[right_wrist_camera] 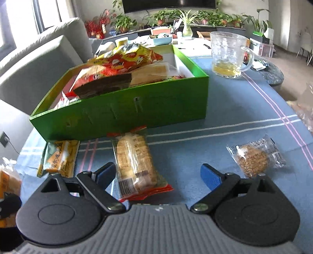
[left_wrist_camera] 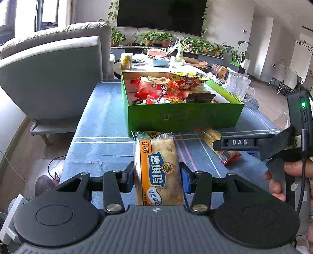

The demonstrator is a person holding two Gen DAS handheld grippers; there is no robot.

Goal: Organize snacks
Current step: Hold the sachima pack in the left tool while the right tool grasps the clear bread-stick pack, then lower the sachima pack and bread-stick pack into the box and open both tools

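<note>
Left hand-held gripper [left_wrist_camera: 157, 178]: clamped on orange pastry pack [left_wrist_camera: 157, 170], short of green box [left_wrist_camera: 182, 115]; may snag its wall. Right hand-held gripper [right_wrist_camera: 158, 174]: spread around clear cake pack [right_wrist_camera: 137, 166] on surface [right_wrist_camera: 195, 156]; off-centre, may skid

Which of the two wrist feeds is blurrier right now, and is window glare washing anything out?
Left wrist view: sharp, the print on the orange-label pastry pack between the jaws reads clearly; window at upper left is blown out. Right wrist view: softer, smeared on the green box and the clear-wrapped snack; window glare at upper left too. Both bend straight edges, fisheye.
</note>
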